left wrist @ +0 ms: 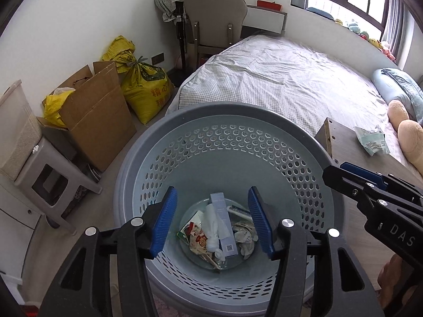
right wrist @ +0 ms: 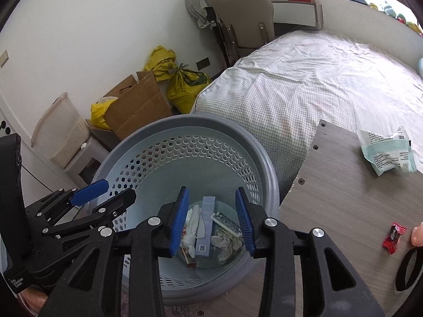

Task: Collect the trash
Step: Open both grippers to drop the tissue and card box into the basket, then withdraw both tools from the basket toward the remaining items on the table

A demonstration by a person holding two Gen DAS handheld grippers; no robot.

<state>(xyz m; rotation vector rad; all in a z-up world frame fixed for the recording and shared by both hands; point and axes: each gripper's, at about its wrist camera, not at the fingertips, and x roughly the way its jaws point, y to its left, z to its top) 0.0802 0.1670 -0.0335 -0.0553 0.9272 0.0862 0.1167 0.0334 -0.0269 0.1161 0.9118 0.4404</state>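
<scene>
A grey perforated basket [left wrist: 222,142] [right wrist: 185,148] stands on the floor by the bed. At its bottom lies trash [left wrist: 219,232] [right wrist: 208,235]: a slim box, crumpled tissue, snack wrappers. My left gripper [left wrist: 210,222] is open and empty above the basket mouth; it shows in the right wrist view [right wrist: 105,192] at the left. My right gripper [right wrist: 211,222] is open and empty over the basket; it shows in the left wrist view [left wrist: 341,174] at the right. On the wooden table [right wrist: 343,211] lie a crumpled pale-green packet [right wrist: 388,153] [left wrist: 372,140] and a red candy wrapper [right wrist: 392,237].
The bed [left wrist: 285,79] lies behind the basket. Cardboard boxes [left wrist: 95,116], yellow sacks [left wrist: 145,89], a grey stool [left wrist: 50,179] and a chair [left wrist: 214,21] stand along the wall. A black strap loop [right wrist: 407,269] lies at the table's right edge.
</scene>
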